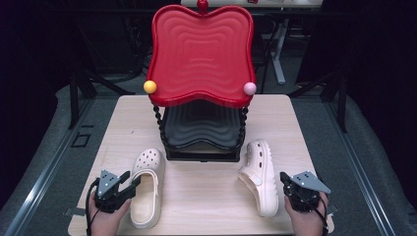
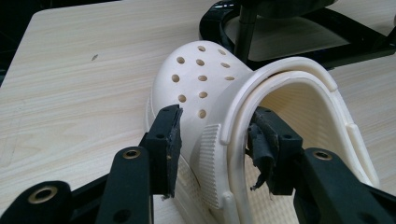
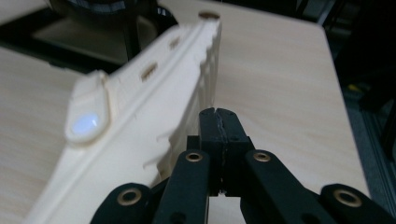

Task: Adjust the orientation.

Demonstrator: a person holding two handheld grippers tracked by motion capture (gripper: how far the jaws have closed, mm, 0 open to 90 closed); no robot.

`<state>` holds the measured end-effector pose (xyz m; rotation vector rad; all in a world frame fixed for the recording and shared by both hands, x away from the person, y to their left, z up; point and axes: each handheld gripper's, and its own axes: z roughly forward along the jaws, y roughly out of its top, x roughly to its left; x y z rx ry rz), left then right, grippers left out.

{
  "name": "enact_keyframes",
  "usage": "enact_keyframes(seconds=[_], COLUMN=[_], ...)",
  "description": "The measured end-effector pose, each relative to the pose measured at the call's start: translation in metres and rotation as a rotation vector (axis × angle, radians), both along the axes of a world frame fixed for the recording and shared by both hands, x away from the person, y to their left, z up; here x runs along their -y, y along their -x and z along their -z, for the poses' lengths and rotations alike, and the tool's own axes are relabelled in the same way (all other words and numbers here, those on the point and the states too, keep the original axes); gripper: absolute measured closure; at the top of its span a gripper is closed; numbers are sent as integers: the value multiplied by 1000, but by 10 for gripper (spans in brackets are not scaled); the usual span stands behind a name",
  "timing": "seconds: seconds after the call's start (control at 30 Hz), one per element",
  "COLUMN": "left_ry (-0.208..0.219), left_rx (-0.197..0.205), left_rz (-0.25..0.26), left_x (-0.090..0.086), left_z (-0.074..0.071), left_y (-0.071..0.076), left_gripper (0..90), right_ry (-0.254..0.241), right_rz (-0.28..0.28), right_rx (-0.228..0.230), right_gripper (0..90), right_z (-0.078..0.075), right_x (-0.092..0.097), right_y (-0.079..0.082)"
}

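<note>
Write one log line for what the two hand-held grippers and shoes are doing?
left hand-held gripper: jaws astride left clog side wall, not pressing | right hand-held gripper: shut, empty, beside right clog lying on its side

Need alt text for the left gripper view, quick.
The left gripper straddles the side wall of a cream clog, one jaw outside and one inside the opening, pads not visibly pressing. The clog lies on a pale wooden table, with a black rack base behind it.

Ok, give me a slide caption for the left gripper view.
Left gripper straddles the side wall of a cream clog on a wooden table, pads not yet pressing.
</note>
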<state>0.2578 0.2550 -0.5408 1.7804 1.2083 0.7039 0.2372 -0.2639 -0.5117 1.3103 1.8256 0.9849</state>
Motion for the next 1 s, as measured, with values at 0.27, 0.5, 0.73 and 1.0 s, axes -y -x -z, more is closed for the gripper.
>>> enact_keyframes(seconds=[0.27, 0.5, 0.73, 1.0], left_ry=[18, 12, 9, 13], left_rx=[-9, -13, -16, -15], left_rz=[-2, -8, -16, -8], left_x=[-3, -2, -2, 1], left_z=[1, 0, -1, -2], left_y=[1, 0, 0, -1], left_gripper=[537, 526, 526, 530], right_ry=[-16, 109, 79, -28], right_rz=[-134, -144, -94, 33], right_rx=[22, -75, -85, -134], right_gripper=[900, 900, 900, 900], right_z=[-13, -9, -11, -4], right_x=[-25, -34, -17, 28], right_y=[7, 0, 2, -1])
